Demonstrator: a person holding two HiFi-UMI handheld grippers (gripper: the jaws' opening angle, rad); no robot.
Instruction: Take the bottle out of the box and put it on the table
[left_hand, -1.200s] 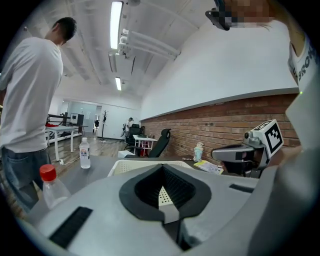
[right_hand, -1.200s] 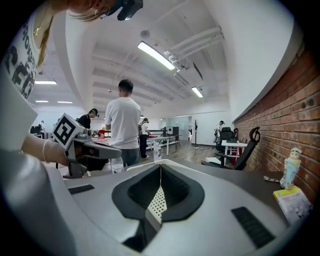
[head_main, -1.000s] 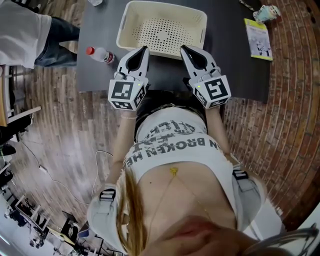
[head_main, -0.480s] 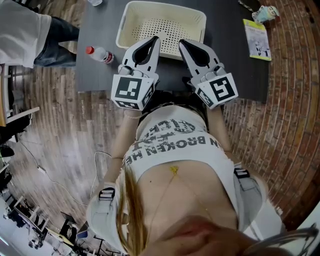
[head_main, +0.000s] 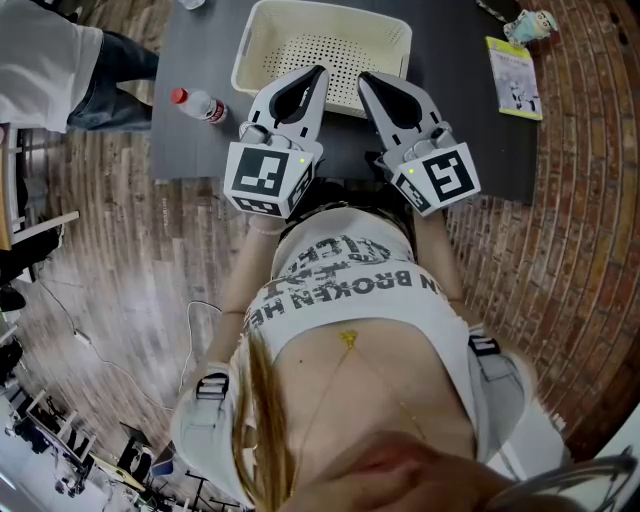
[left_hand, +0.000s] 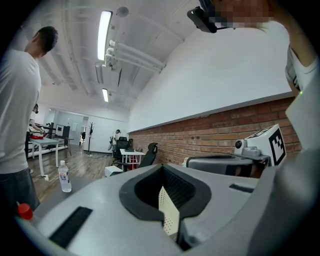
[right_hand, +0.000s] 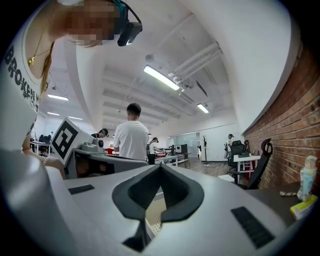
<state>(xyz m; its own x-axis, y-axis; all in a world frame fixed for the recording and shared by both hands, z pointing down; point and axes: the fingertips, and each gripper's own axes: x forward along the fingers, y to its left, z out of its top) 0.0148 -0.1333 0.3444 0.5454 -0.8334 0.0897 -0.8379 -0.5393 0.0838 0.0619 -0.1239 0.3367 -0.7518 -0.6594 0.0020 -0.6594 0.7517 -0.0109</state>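
Note:
A cream perforated box (head_main: 320, 45) stands on the dark table (head_main: 470, 130), and I see nothing inside it. The clear bottle with a red cap (head_main: 197, 104) lies on the table left of the box. My left gripper (head_main: 317, 72) and right gripper (head_main: 365, 79) hover side by side over the box's near rim, both shut and holding nothing. In the left gripper view the jaw tips (left_hand: 161, 166) meet, with the box wall (left_hand: 169, 212) behind them and the red cap (left_hand: 24, 211) low at the left. The right gripper (right_hand: 160, 166) also has its tips together.
A second bottle (left_hand: 64, 176) stands upright at the table's far left edge. A yellow-green booklet (head_main: 515, 78) and a small figure (head_main: 530, 25) lie at the table's right end. A person in a white shirt (head_main: 40, 60) stands by the left side.
Both grippers have risen and moved forward, from in front of the box to over its near rim. The left one also shifted right, closer to the right one. The bottle has not moved.

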